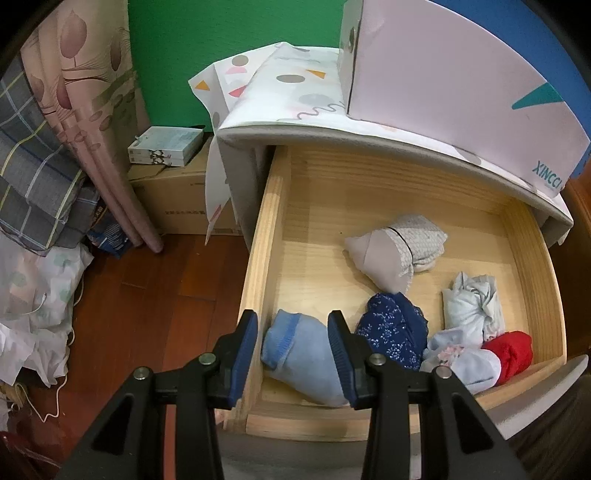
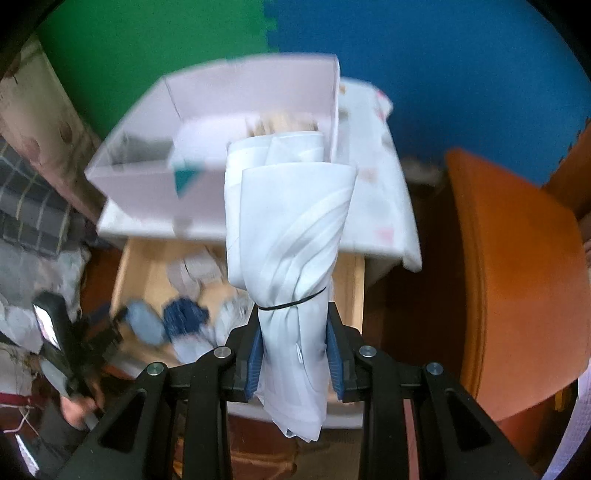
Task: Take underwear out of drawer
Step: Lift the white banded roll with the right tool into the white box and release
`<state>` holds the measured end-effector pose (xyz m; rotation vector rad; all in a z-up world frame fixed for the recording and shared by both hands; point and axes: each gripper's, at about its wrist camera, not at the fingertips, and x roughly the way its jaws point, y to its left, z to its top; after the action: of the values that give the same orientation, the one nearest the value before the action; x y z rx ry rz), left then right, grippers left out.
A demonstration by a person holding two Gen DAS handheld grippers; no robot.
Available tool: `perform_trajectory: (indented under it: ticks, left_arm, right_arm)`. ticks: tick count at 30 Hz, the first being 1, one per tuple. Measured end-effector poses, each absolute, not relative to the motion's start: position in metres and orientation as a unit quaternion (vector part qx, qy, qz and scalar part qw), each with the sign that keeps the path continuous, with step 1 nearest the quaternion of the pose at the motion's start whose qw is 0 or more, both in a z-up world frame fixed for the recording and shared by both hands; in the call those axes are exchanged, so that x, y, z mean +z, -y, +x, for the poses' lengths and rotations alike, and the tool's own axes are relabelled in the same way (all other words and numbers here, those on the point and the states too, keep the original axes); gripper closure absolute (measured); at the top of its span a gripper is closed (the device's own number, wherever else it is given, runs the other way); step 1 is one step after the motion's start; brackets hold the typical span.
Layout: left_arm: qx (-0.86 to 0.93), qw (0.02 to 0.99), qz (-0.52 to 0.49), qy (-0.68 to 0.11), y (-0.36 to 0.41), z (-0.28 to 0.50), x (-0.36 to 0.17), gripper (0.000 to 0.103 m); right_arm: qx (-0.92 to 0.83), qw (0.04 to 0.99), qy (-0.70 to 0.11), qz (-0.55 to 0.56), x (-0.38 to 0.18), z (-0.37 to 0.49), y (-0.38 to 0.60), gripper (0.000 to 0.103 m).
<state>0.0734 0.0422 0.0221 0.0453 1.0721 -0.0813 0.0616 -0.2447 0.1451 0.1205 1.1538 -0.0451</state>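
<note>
Left wrist room: red-brown wood floor (image 1: 155, 291), green wall (image 1: 229, 33), open pine drawer (image 1: 406, 206).
Writing: "XINCCI", mirrored, on my pale box (image 1: 461, 85).
My left gripper (image 1: 291, 354): part-open, empty, over folded underwear (image 1: 391, 254) in the drawer.
Right wrist: blurred; blue wall (image 2: 443, 66).
My right gripper (image 2: 293, 354): clamped on a white banded underwear roll (image 2: 291, 236), above the drawer.

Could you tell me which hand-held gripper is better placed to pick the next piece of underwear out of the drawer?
Left. The left hand-held gripper hangs over the open drawer with its jaws apart around the light blue roll. The right hand-held gripper is already clamped on a pale bundle.
</note>
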Motion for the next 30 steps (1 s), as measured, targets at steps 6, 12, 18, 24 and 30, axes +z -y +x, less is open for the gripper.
perform_trajectory:
  ticks: [6,12,18,24,30]
  left_arm:
    - [-0.038,0.859,0.017,-0.511,-0.045,0.074,0.022,0.063]
    - [-0.038,0.859,0.008,-0.511,-0.050,0.074,0.022,0.063]
    - [-0.034,0.860,0.015,-0.508,-0.047,0.074,0.021,0.063]
    - [-0.032,0.860,0.014,-0.510,-0.047,0.075,0.020,0.063]
    - [-0.035,0.860,0.011,-0.509,-0.048,0.074,0.021,0.063]
  right_arm:
    - [-0.026,0.864,-0.500,0.049,0.194,0.110,0.235,0.076]
    - [-0.035,0.877,-0.477,0.035,0.208,0.158,0.218,0.076]
    - [-0.051,0.870,-0.489,0.033,0.190,0.203,0.215,0.075]
    - [-0.068,0.851,-0.518,0.054,0.155,0.237,0.219,0.075]
    - [-0.070,0.844,-0.530,0.048,0.133,0.244,0.214,0.075]
